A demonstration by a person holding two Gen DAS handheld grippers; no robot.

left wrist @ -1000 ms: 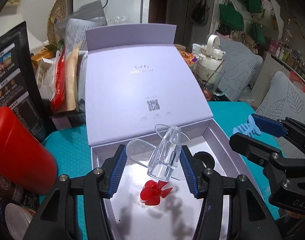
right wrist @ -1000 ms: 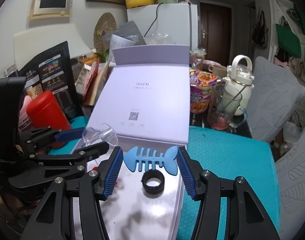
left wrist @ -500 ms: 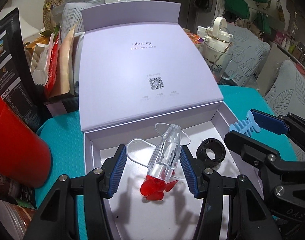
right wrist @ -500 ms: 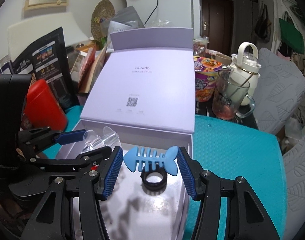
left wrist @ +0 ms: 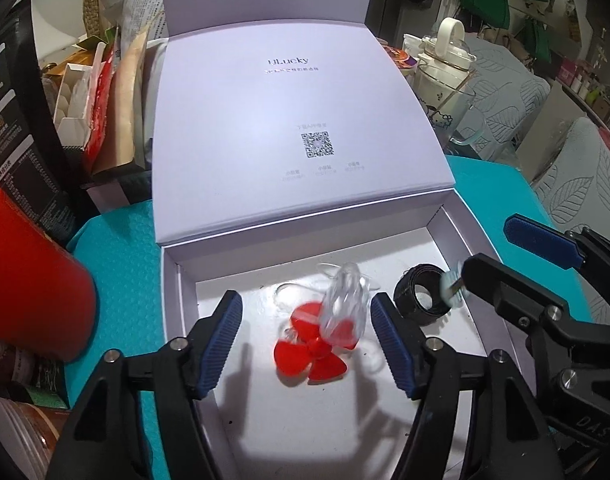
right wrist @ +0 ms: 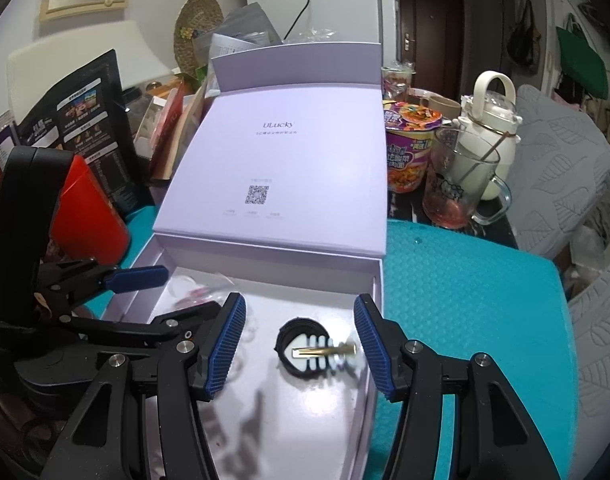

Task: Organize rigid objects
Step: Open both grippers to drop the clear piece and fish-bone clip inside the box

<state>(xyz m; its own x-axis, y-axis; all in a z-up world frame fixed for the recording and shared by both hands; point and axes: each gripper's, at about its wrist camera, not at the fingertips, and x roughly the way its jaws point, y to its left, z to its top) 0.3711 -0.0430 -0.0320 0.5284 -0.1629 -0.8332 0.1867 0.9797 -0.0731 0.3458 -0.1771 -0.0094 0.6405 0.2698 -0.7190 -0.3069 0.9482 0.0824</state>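
Observation:
A lavender box (left wrist: 170,280) (right wrist: 379,288) lies open on the teal mat, lid tilted back. Over its white floor my left gripper (left wrist: 305,314) has its jaws opening. A clear toy plane (left wrist: 345,300) with a red propeller (left wrist: 311,354) sits blurred between the fingers, free of both pads. My right gripper (right wrist: 301,320) stands open above a black ring (right wrist: 283,340) (left wrist: 419,300). The pale blue fish clip (right wrist: 323,354) lies blurred across that ring with its gold metal strip up, clear of the pads. In the left wrist view the right gripper (left wrist: 493,248) reaches in from the right.
A red cylinder (left wrist: 29,280) stands close to the box's left side. Snack bags and cartons (left wrist: 97,92) crowd the back left. A noodle cup (right wrist: 409,148), a glass mug (right wrist: 461,184) and a white kettle (right wrist: 491,128) stand at the back right. Bare teal mat (right wrist: 465,300) lies right of the box.
The left jaws have spread and let go of the clear plane, which dropped toward the red propeller. The fish clip left the right gripper's pads and fell onto the black ring.

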